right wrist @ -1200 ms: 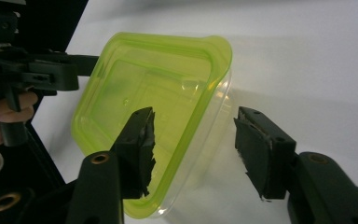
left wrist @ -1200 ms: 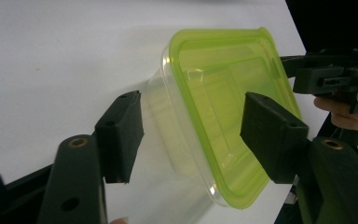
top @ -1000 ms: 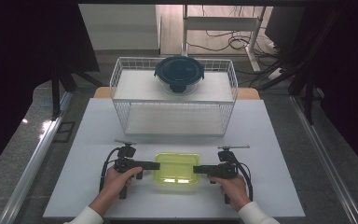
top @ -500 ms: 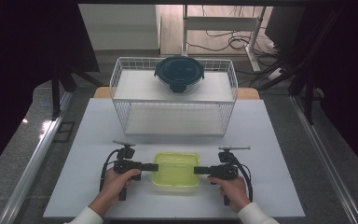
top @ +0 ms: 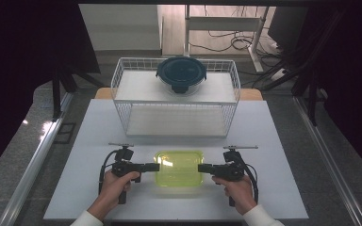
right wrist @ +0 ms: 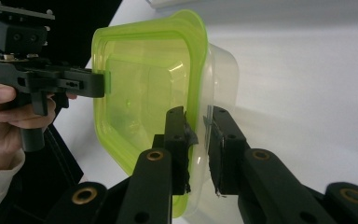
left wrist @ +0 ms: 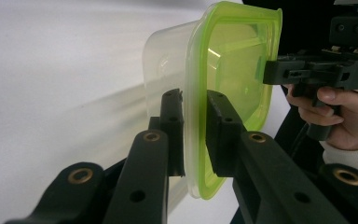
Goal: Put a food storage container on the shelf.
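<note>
Now we are gripping the clear rectangular plastic container with the translucent lime-green lid (top: pixel 179 168) from both sides, near the six o'clock edge of the white worktop (top: pixel 283 155). Our left gripper (top: pixel 156 167) is coming in from nine o'clock and is clamping the lid's rim; in the left gripper view its jaws are pinching that green rim (left wrist: pixel 195 140), one pad against the clear wall below it and one on the lid's top. Its jaws have just been closing on that rim. Our right gripper (top: pixel 201 168) is reaching in from three o'clock, and in the right gripper view its jaws are straddling the opposite rim (right wrist: pixel 192 135), with the near pad touching the lid and the other pad looking just shy of the clear wall, so we are reading it as a light hold. Those jaws have just been closing too, with the rim between them. At twelve o'clock, well apart from the container, a white wire basket rack (top: pixel 122 82) is carrying a round glass bowl with a dark blue lid (top: pixel 181 74) on its top shelf.
</note>
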A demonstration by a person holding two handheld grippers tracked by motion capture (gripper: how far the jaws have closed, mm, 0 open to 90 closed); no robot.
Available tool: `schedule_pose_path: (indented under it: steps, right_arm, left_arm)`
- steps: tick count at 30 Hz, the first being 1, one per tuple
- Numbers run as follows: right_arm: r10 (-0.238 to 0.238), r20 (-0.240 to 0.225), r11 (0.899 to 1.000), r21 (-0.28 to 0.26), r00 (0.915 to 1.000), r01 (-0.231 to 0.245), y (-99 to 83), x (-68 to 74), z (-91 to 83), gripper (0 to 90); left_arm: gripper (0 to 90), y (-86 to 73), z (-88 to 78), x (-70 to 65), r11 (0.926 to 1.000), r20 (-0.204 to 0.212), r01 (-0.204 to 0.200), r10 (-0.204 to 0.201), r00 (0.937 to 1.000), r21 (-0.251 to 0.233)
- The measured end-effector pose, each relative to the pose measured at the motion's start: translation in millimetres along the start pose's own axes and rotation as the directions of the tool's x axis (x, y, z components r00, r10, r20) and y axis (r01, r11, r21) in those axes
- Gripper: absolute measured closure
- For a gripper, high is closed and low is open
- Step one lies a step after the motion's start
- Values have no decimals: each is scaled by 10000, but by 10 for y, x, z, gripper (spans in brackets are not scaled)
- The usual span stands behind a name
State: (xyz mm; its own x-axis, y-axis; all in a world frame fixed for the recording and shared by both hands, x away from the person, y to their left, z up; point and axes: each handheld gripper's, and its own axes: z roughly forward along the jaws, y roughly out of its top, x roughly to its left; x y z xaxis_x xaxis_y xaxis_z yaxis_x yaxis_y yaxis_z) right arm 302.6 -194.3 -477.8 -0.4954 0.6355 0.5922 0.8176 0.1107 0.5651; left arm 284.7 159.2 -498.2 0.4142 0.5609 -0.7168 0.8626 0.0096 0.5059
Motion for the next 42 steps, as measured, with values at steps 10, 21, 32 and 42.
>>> schedule_pose_path:
  steps: [10,21,32,42]
  right_arm:
    - [-704,-79,9967,-406,9975,701,53,151,-136,778]
    - [-1140,-78,9916,-623,9935,1133,89,253,-220,778]
    - [-1506,-49,9849,-870,9886,1496,167,351,-296,782]
    - [-1781,68,9785,-1046,9840,1778,303,400,-336,785]
  left_arm:
    - [792,34,-122,-172,9975,-27,-581,581,9983,-402]
    - [795,55,-193,-266,9935,-152,-957,949,9954,-617]
    - [799,105,-265,-352,9885,-214,-1234,1219,9923,-875]
    - [799,251,-322,-421,9828,-265,-1501,1481,9886,-1075]
